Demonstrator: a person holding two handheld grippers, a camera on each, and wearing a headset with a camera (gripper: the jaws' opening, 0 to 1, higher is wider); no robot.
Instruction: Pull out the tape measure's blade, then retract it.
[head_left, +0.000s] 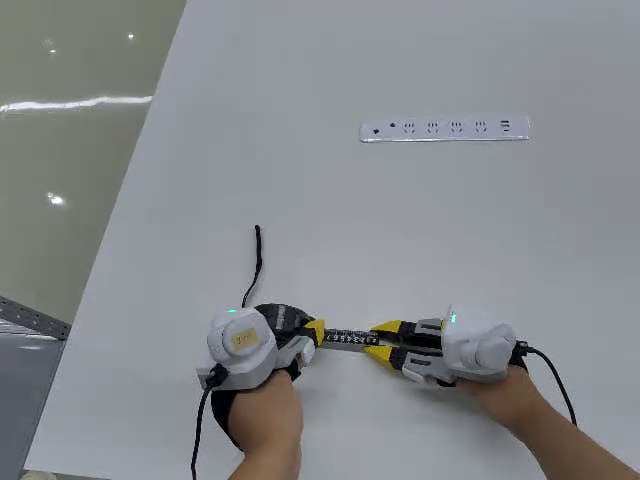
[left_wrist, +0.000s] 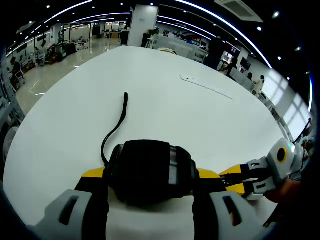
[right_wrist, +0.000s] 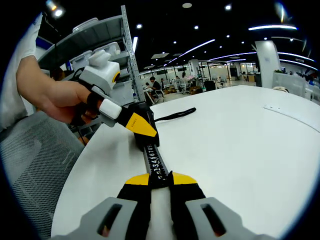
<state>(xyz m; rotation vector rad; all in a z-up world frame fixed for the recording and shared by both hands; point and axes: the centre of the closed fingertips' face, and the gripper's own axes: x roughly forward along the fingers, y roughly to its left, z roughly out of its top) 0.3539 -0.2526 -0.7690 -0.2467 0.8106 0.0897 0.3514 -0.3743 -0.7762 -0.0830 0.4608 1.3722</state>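
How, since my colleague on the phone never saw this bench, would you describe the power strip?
On the broad white workbench, look to the far side. There lies a long, flat white power strip with a row of sockets, alone, unlike the black tape measure on the near side.

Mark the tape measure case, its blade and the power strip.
tape measure case (left_wrist: 145, 170): left gripper view, black front face.
blade (right_wrist: 154, 161): right gripper view, numbered stretch.
power strip (head_left: 445, 129): head view, middle sockets.

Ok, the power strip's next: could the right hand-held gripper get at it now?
Probably not yet: the right hand-held gripper is shut on the blade, though nothing stands between it and the power strip.
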